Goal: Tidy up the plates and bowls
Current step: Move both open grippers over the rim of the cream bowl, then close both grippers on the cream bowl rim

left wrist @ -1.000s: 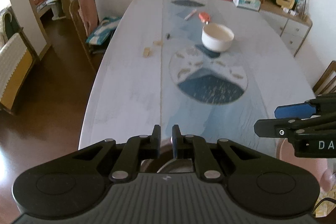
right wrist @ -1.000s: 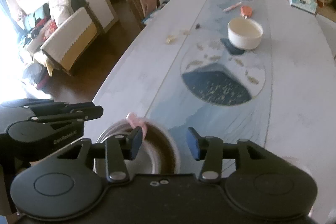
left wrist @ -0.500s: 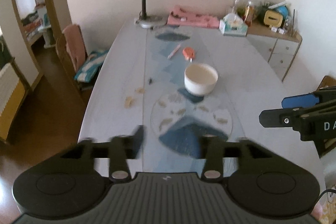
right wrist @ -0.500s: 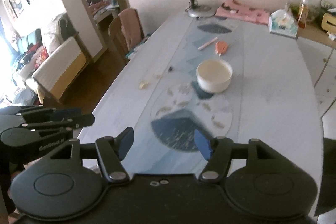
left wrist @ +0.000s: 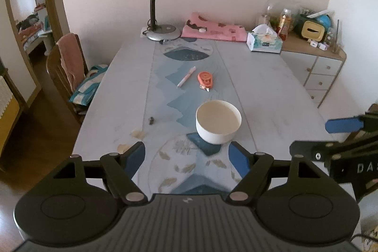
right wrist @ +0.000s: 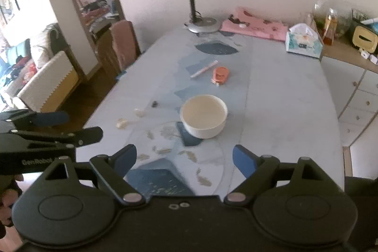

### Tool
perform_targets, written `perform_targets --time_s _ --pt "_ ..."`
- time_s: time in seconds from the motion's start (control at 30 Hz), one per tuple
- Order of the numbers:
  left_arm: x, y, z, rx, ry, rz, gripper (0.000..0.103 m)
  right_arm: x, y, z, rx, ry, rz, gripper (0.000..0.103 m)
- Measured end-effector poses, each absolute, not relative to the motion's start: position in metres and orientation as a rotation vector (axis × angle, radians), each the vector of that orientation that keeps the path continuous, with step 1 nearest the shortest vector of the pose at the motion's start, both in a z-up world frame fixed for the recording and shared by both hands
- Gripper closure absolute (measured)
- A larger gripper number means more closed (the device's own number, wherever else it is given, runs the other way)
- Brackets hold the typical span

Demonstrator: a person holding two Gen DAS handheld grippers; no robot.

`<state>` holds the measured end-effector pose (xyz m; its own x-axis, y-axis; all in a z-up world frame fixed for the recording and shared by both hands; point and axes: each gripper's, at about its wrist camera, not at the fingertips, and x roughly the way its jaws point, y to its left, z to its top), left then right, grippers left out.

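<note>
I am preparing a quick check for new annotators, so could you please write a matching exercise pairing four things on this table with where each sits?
Things:
1. white bowl
2. desk lamp
3. tissue box
4. orange tape dispenser

Places:
A. far right part of the table, near the cabinet
B. mid-table, just right of the pen
C. nearest the open left gripper and open right gripper
D. far end of the table, left of the pink cloth

Pairs: 1-C, 2-D, 3-A, 4-B
</note>
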<state>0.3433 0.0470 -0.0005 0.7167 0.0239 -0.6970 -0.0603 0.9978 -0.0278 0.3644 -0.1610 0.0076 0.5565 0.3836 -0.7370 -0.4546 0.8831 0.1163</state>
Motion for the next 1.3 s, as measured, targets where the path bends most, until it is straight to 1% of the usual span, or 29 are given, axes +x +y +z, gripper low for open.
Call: perform_targets --time_s 0.03,0.23,0.67,0.8,0.9,1.17,1.2,1.27,1.3 --pt "0.353 0.047 -0.004 -0.056 0.779 0.051 0.026 0.373 -0.162 0.004 -0.089 0.857 0.487 0.009" --pt "0.409 0.043 -0.028 -0.058 0.829 0.069 0.026 0.420 -0.163 -0.020 -0.100 0.892 0.444 0.007" --pt "0.500 0.038 -0.086 -0.056 0.933 0.105 0.026 0.502 -0.153 -0.070 -0.127 0.944 0.404 0.007" --pt "0.519 0.038 -0.105 -0.064 0.959 0.114 0.026 0.529 -0.153 -0.092 -0.088 0.987 0.387 0.008" --pt "0.534 0.038 -0.120 -0.063 0.980 0.127 0.026 0.544 -0.151 -0.106 -0.073 1.012 0.373 0.011" --pt "0.559 0.039 -0.147 -0.054 1.013 0.141 0.027 0.573 -0.143 -0.138 -0.066 1.068 0.342 0.032" --pt "0.560 0.039 -0.149 -0.056 1.014 0.143 0.029 0.575 -0.142 -0.140 -0.066 1.070 0.340 0.033" --pt "0.564 0.039 -0.153 -0.065 1.028 0.138 0.042 0.577 -0.140 -0.144 -0.065 1.077 0.345 0.044" --pt "0.565 0.039 -0.155 -0.070 1.033 0.136 0.045 0.579 -0.138 -0.145 -0.064 1.081 0.347 0.047"
